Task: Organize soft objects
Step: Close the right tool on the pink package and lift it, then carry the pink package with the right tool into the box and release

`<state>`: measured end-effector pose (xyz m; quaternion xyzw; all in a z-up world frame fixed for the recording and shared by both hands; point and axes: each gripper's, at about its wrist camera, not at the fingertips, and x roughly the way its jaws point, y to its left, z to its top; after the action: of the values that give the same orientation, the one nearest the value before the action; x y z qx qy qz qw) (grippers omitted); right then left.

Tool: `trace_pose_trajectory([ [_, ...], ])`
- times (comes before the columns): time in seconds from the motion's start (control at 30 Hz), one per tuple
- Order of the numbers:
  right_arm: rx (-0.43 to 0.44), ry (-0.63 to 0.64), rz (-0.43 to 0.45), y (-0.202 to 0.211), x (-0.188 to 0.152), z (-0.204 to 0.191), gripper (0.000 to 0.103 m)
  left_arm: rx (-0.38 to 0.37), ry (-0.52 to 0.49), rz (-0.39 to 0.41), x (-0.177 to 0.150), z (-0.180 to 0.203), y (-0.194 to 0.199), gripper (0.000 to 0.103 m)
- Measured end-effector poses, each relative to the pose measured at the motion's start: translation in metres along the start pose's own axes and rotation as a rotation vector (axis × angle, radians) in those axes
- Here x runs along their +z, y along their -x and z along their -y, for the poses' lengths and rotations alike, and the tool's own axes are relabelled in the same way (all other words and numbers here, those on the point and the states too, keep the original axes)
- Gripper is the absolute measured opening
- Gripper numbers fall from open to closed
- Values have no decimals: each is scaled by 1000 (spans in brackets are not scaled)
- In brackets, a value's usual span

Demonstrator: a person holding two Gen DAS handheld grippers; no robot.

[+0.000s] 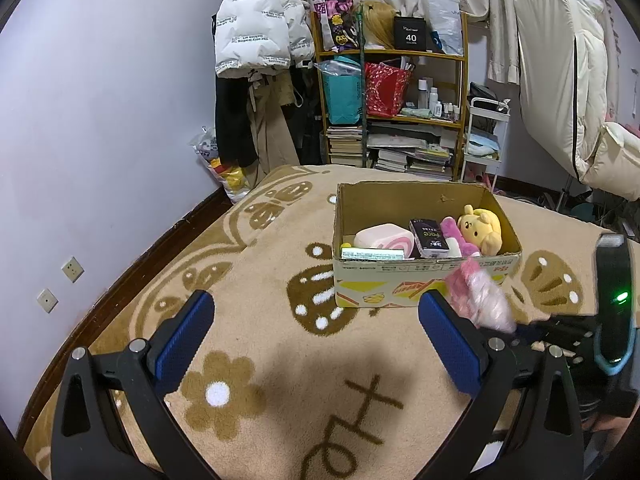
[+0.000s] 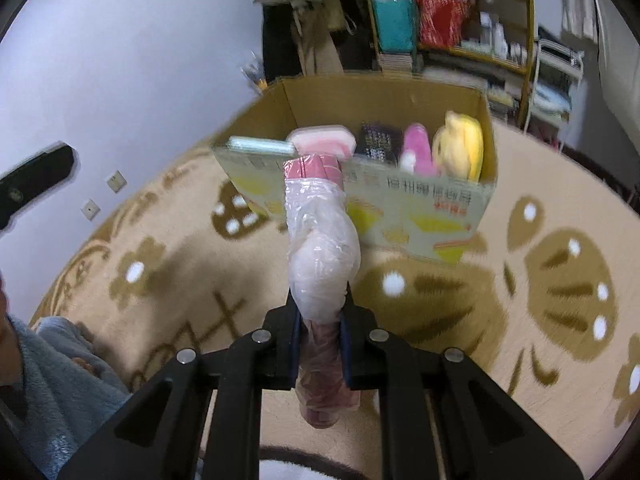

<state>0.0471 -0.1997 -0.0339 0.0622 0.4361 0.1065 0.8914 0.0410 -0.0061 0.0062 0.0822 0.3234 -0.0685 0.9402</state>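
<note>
A cardboard box (image 1: 424, 276) stands on the patterned rug and holds a pink roll cushion (image 1: 384, 237), a dark tissue pack (image 1: 428, 238), a pink plush (image 1: 456, 236) and a yellow plush (image 1: 482, 229). My right gripper (image 2: 320, 320) is shut on a pink soft toy wrapped in clear plastic (image 2: 320, 248), held above the rug in front of the box (image 2: 420, 200). The toy shows blurred in the left wrist view (image 1: 480, 300). My left gripper (image 1: 316, 320) is open and empty, low over the rug, before the box.
A wooden shelf (image 1: 392, 100) with bags and books stands behind the box. Clothes hang on a rack (image 1: 256, 60) by the wall. A white trolley (image 1: 486, 140) and bedding (image 1: 568, 100) are at the right. A person's blue sleeve (image 2: 48, 380) is at lower left.
</note>
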Motion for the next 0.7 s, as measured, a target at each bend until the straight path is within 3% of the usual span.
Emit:
trace_pose_trajectory([
  [0.27, -64, 59, 127, 5, 49, 2, 16, -3, -5, -2, 0, 3, -1, 101],
  [0.5, -167, 96, 129, -19, 77, 17, 17, -5, -25, -8, 0, 12, -4, 101],
  [0.7, -172, 154, 91, -40, 93, 24, 18, 3, -41, 6, 0, 14, -5, 101],
])
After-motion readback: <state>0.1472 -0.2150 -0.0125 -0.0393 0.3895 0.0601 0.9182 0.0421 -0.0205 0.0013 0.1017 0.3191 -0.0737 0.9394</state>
